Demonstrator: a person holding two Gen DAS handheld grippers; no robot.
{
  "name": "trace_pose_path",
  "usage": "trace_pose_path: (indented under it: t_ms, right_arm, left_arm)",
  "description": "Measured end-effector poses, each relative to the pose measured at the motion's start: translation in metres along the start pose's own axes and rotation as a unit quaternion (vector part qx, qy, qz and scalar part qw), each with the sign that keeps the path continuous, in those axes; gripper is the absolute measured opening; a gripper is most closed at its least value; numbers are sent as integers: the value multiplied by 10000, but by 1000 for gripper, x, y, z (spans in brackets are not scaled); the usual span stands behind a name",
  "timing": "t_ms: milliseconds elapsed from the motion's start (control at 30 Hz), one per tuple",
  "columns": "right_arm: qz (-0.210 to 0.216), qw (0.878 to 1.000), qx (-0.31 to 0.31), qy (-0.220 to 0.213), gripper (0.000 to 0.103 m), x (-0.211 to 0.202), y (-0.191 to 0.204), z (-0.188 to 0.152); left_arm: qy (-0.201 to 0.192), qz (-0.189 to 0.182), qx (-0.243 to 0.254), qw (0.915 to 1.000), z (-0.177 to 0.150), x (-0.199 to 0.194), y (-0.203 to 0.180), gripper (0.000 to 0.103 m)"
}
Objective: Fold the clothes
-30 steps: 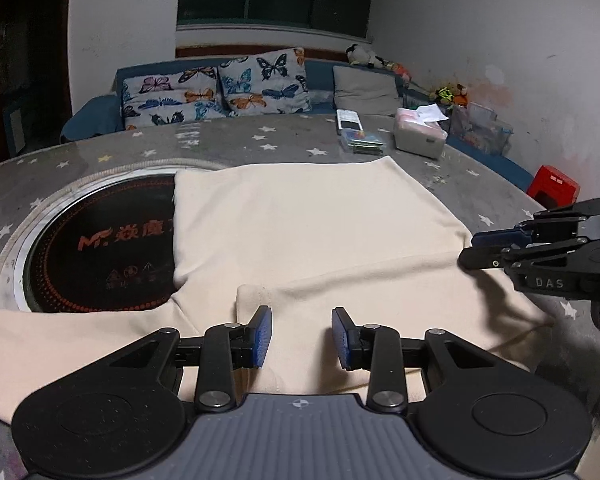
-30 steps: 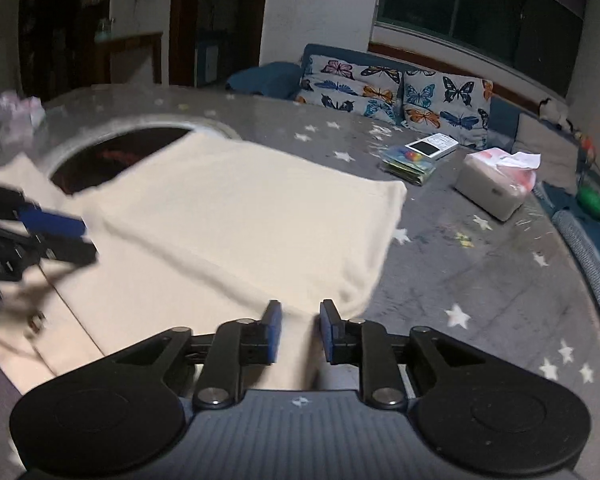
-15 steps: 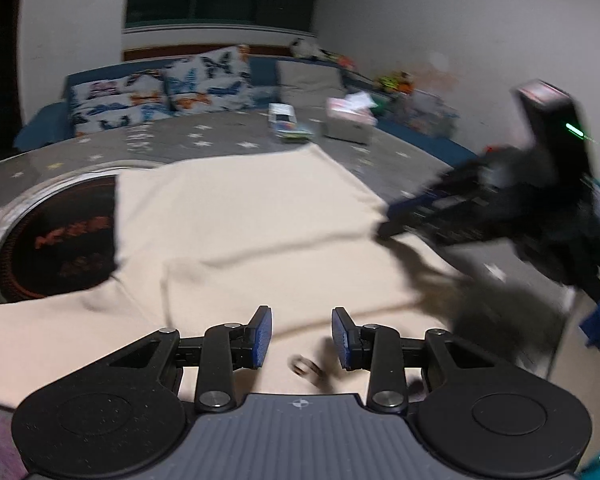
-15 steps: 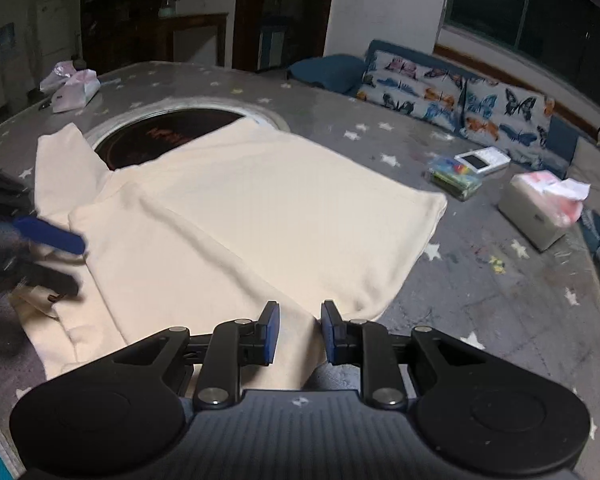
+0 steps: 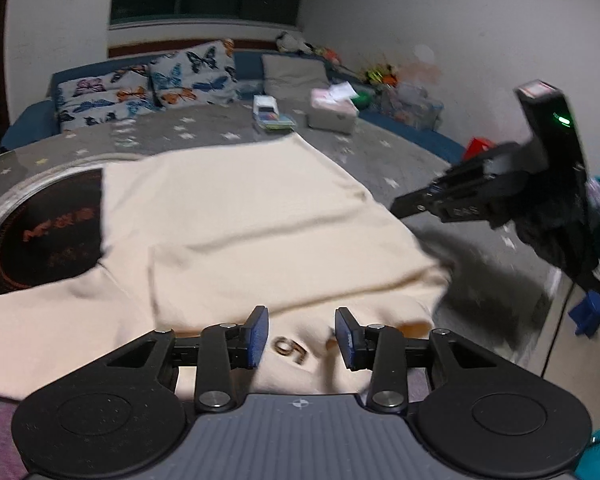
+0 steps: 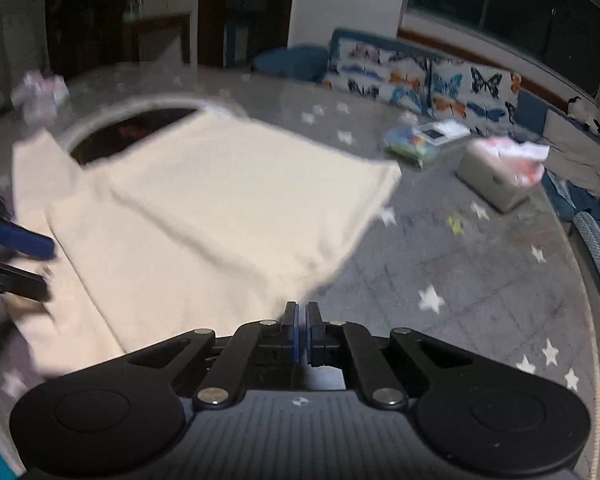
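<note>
Cream knit garment (image 5: 236, 216) lies flat on the grey star-print round table (image 6: 480, 280). Left gripper (image 5: 301, 336) jaws wide apart over its near edge, gripping nothing. Right gripper (image 6: 301, 330) pads pressed together, empty, beside the cloth.

We see grey star-print desk (image 6: 480, 280), round dark inset (image 5: 48, 236) at its centre. On it: cream garment (image 5: 240, 220) spread partly over inset, tissue box (image 6: 496, 180), card packs (image 5: 274, 120), pink bundle (image 6: 40, 90).
</note>
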State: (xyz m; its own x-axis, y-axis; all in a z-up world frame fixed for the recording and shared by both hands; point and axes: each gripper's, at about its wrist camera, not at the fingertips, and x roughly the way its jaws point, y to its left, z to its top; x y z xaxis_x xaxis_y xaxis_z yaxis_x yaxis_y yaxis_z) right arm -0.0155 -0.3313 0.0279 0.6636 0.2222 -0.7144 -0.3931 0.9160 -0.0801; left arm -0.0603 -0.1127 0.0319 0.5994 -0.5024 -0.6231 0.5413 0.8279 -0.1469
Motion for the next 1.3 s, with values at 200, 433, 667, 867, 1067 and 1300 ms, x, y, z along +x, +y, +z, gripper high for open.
trace_pose_path:
  t_ms: [200,433,667,867,1067,1300]
  right_arm:
    - [385,9984,-208,-366,16,-13,26,21]
    - [915,9942,-493,-290,31,12,72,35]
    - [1187,9900,-719,-269,32,24,104,47]
    - [1293,9883,-755,-298,32,26,118,51]
    - [1187,9909,-515,-380,32,15,107,45]
    - [1061,9929,-234,-476,32,2,94,38]
  left_arm:
    - [-288,915,-868,9916,4,-19,51,40]
    - [-390,2730,-1843,9434,-13,-48,127,40]
    - [-466,3768,-2630,8869,-29,-70,185,45]
    - [-501,3822,-2813,8788,-33,-69,205,42]
    - [-786,3455,-2947,8874,-29,-74,205,6]
    - [-1416,2566,-2554,9214,10,-93,152,5]
